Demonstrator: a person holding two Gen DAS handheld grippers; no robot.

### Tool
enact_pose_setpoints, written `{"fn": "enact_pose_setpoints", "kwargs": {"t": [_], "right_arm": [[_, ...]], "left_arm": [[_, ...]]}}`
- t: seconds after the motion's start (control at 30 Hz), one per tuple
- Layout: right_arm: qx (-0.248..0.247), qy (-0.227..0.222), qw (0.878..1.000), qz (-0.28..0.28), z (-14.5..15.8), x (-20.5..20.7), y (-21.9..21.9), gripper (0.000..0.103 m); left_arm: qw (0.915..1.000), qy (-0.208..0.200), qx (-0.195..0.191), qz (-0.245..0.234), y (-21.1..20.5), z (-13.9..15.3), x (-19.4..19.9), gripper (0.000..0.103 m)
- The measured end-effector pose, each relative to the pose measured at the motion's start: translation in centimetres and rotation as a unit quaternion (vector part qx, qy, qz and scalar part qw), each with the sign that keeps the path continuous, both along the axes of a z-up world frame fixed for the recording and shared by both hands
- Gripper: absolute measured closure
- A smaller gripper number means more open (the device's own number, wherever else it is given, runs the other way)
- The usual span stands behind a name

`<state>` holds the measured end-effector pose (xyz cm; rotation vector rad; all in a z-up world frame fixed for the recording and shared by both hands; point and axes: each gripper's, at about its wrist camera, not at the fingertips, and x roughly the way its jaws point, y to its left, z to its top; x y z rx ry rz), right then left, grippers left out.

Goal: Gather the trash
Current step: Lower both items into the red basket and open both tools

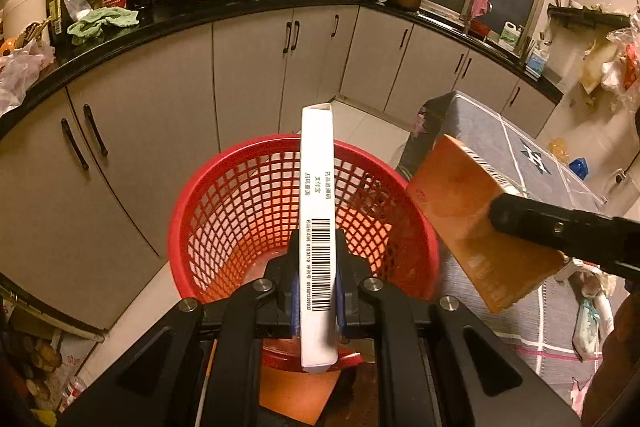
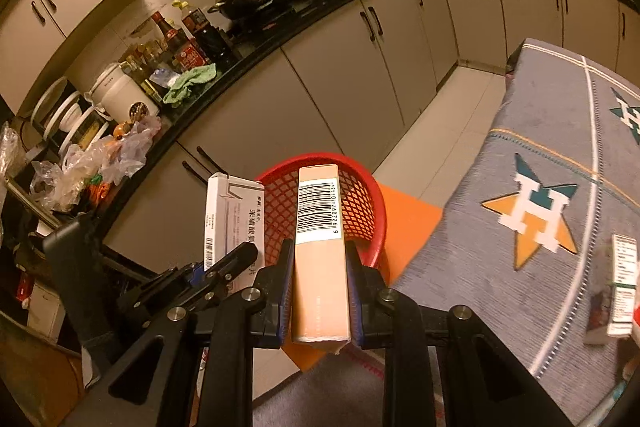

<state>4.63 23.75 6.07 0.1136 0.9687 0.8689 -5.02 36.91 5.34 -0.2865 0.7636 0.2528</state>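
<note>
A red mesh basket (image 1: 240,211) stands on the floor beside the table, with its rim (image 2: 362,187) also in the right wrist view. My left gripper (image 1: 317,251) is shut on a slim white carton (image 1: 316,195) with a barcode, held upright over the basket's opening. My right gripper (image 2: 320,267) is shut on a peach-orange carton (image 2: 320,267) with a barcode, just short of the basket's near rim. In the left wrist view that orange carton (image 1: 460,211) hangs at the basket's right edge. The white carton (image 2: 234,215) and the left gripper (image 2: 230,263) show to the left of my right gripper.
A table under a grey patterned cloth (image 2: 540,155) stands right of the basket, with another small carton (image 2: 618,287) on it. An orange sheet (image 2: 408,223) lies on the floor under the basket. Grey cabinets (image 1: 248,75) and a cluttered black counter (image 1: 180,15) curve behind.
</note>
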Motion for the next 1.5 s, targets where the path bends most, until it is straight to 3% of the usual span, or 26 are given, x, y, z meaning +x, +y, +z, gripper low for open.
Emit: {"fn": "enact_pose_setpoints", "kwargs": {"t": [0.83,0.9,0.97,1.17,1.37,1.5], "right_arm": [[-0.011,0.023,1.0,-0.009,-2.3,2.2,3.6,0.075],[-0.006,0.026,1.0,-0.009,-2.2,2.2,3.5,0.066],[-0.002,0.025,1.0,-0.014,-2.1,2.1,3.1,0.064],[0.009,0.028,0.999,-0.02,-1.7,1.6,1.5,0.064],[0.003,0.018,0.999,-0.035,-1.5,0.2,-1.2,0.059],[-0.013,0.011,0.999,-0.042,-1.6,-0.8,-3.4,0.056]], "left_arm": [[0.9998,0.014,-0.01,0.005,0.9,-1.4,0.9,0.09],[0.9999,0.011,-0.009,0.007,0.9,-1.2,0.8,0.079],[0.9999,0.006,-0.007,0.008,1.0,-1.0,0.6,0.07],[0.9999,-0.002,-0.004,0.011,0.6,-0.3,-0.1,0.069],[0.9995,-0.006,0.019,0.025,-0.5,0.4,-1.3,0.053],[0.9986,-0.01,0.037,0.037,-1.5,0.9,-2.4,0.048]]}}
